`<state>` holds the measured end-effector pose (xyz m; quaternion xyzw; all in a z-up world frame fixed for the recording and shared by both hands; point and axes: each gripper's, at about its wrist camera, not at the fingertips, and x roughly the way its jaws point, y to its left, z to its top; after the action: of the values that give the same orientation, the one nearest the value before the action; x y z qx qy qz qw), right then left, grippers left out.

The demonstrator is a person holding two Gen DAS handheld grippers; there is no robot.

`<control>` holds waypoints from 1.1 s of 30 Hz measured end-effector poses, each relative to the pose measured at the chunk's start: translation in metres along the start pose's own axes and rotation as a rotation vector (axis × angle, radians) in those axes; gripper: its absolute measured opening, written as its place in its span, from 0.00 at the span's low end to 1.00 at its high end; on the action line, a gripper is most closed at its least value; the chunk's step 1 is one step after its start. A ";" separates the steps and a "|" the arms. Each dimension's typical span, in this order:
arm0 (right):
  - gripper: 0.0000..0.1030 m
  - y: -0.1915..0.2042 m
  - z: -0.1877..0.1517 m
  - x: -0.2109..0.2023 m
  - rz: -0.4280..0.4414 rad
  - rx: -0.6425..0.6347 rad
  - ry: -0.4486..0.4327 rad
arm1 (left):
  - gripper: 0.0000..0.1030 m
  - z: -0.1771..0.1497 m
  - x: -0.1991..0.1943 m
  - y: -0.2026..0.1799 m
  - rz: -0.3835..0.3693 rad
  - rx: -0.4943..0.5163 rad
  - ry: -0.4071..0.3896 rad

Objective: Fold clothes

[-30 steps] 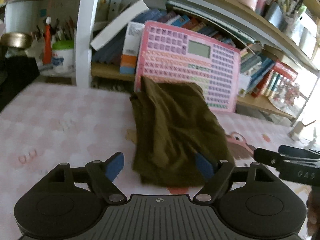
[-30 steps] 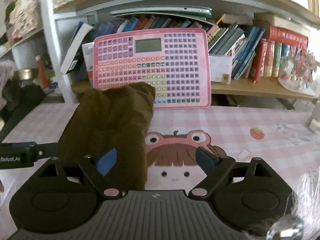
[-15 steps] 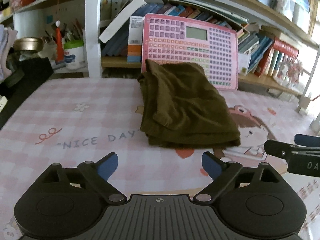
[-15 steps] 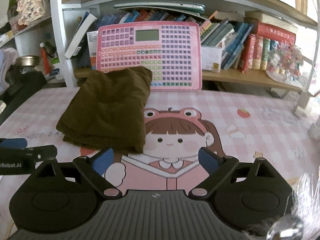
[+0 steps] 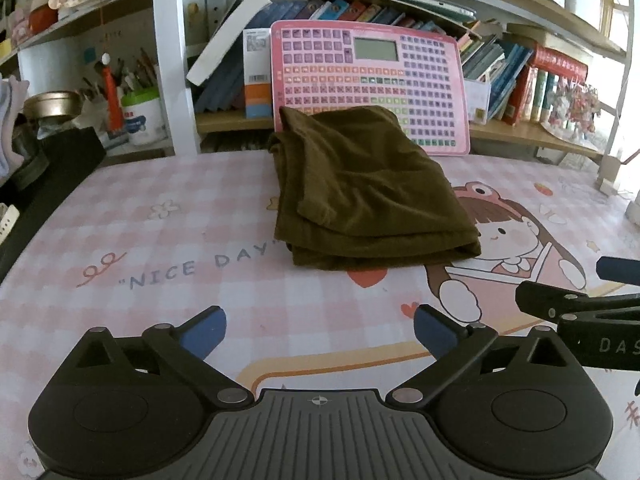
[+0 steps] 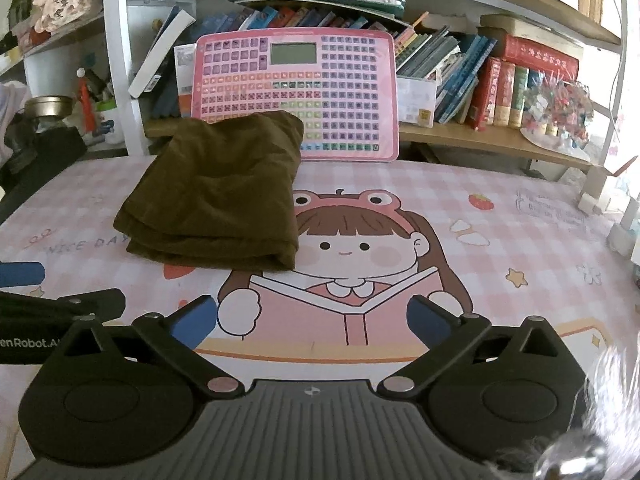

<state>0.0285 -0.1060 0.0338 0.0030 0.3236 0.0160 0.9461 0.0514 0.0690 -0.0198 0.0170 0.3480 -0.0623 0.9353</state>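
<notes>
Far edge of the folded brown garment [image 5: 368, 188] hides the bottom-left corner of the pink keypad board [image 5: 372, 84] behind it. Fold layers underneath not readable. Left gripper [image 5: 320, 330]: jaws have just been opening, now spread wide, nothing between them, touching nothing; garment lies ahead on the pink mat [image 5: 160, 240], well clear of the fingertips. Right gripper [image 6: 312, 320]: same, wide and empty; garment [image 6: 216, 192] sits ahead and left.

left gripper [image 5: 320, 330] angled downward, jaws just opened wide, nothing between the blue pads [image 5: 204, 330]. right gripper [image 6: 312, 322] beside it, same downward tilt, jaws likewise just spread, empty.
</notes>
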 end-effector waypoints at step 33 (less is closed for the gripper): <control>1.00 -0.003 -0.010 0.008 -0.027 0.035 0.068 | 0.99 -0.005 0.006 -0.003 -0.004 0.000 0.049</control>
<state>0.0290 -0.1084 0.0209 0.0144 0.3558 -0.0025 0.9345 0.0524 0.0662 -0.0277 0.0178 0.3710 -0.0635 0.9263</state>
